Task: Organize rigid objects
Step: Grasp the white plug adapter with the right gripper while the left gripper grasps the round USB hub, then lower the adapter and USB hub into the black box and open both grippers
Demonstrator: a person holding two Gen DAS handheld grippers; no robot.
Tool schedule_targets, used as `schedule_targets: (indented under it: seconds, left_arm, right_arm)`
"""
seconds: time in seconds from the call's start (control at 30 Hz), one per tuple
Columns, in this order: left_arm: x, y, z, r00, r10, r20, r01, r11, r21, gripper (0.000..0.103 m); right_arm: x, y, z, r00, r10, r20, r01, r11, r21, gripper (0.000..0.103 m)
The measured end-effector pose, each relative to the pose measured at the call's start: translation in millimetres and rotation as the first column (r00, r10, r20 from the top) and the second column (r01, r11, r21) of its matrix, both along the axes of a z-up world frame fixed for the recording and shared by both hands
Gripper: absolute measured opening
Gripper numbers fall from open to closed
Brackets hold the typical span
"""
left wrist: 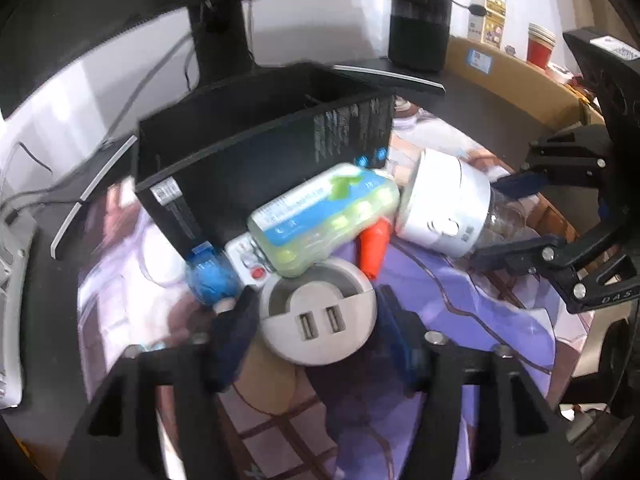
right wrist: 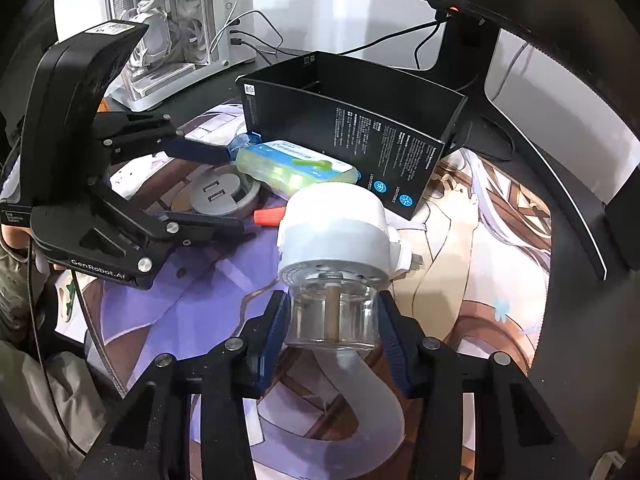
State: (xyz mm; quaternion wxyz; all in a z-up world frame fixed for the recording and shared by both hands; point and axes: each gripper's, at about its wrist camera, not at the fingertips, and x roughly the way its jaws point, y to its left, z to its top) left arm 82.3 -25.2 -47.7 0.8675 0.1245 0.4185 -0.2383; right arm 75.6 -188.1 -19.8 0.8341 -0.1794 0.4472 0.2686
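Note:
A round grey USB hub lies on the printed desk mat, and my left gripper is shut on it, one pad against each side. In the right wrist view the same hub sits between the left gripper's two fingers. A small white appliance with a clear cup lies tilted on the mat. My right gripper is shut on the clear cup, and the white top points away. A green-yellow clear case leans against an open black box.
An orange cap, a blue object and a white piece with a red button crowd between hub and box. Behind stand a monitor foot, a white computer case, a cardboard box and red cups.

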Motion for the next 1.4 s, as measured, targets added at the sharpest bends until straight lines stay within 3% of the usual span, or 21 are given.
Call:
schedule_targets:
  seconds: [0.4,0.9,1.17,1.4]
  left_arm:
    - [-37,14,18,0.999,-0.032,0.007,0.032,0.999,-0.033,0.056]
    - [-38,15,20,1.0,-0.02,0.009,0.02,0.998,-0.057,0.056]
    - [-44,22,38,0.998,-0.006,0.06,0.012,0.995,-0.097,0.056]
    - [-47,30,65,0.988,0.02,0.151,0.005,0.986,-0.167,0.056]
  right_arm:
    - [-13,11,6,0.998,0.068,-0.005,-0.067,0.997,0.025,0.045]
    - [-16,24,-6,0.995,0.101,-0.022,-0.101,0.995,0.006,0.044]
    - [-26,26,17,0.992,0.113,0.048,-0.115,0.992,0.053,0.044]
    - [-29,28,43,0.985,0.099,0.141,-0.115,0.987,0.114,0.044]
